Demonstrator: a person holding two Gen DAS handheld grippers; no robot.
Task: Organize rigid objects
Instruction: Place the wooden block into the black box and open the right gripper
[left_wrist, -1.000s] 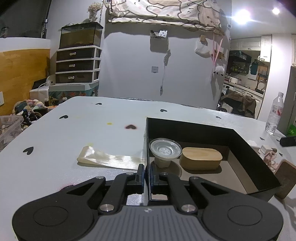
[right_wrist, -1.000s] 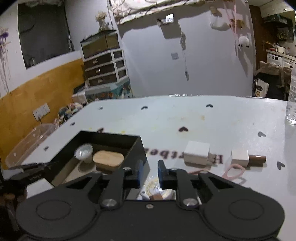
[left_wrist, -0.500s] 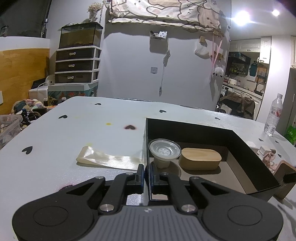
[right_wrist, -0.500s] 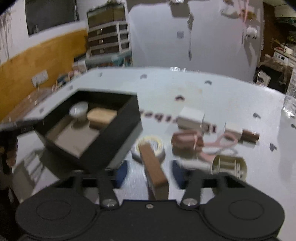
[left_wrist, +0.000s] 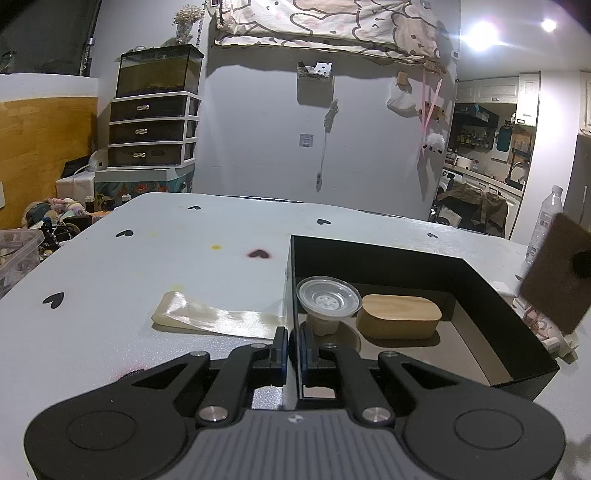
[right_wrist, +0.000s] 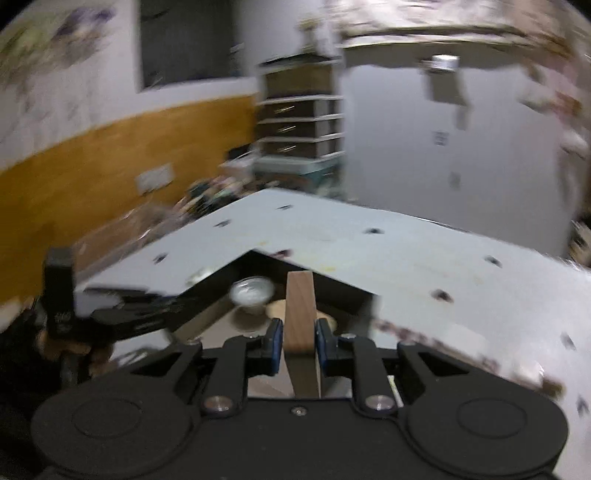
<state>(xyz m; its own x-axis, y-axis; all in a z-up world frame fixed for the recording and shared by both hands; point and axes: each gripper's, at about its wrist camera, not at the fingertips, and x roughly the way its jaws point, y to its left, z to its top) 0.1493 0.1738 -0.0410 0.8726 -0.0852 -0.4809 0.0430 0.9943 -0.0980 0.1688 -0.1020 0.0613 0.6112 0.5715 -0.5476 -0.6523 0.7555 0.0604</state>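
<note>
**Ana:** Right gripper (right_wrist: 299, 341) is clamped on the wooden block (right_wrist: 300, 317), blue pads pressed to its two flat sides, the block's long axis running straight out ahead along the fingers.

**Ben:** And the black box (right_wrist: 236, 280)?

**Ana:** Dead ahead and below it. The right-hand view is smeared, but the open interior sits just past the block's far end, with the clear plastic cup (left_wrist: 328, 300) and the oval wooden case (left_wrist: 400, 316) already inside, toward the near-left part.

**Ben:** The left gripper (left_wrist: 291, 349)?

**Ana:** Pinched narrow on the box's near wall (left_wrist: 293, 295), one finger outside, one inside. It looks like it's steadying the box.

**Ben:** So the right one does the placing.

**Ana:** I'd judge so. From the left view the block (left_wrist: 554, 273) hangs off the box's right side, above the rim. The free floor lies on the right half, so the block likely needs to go down there, clear of the case.
</note>
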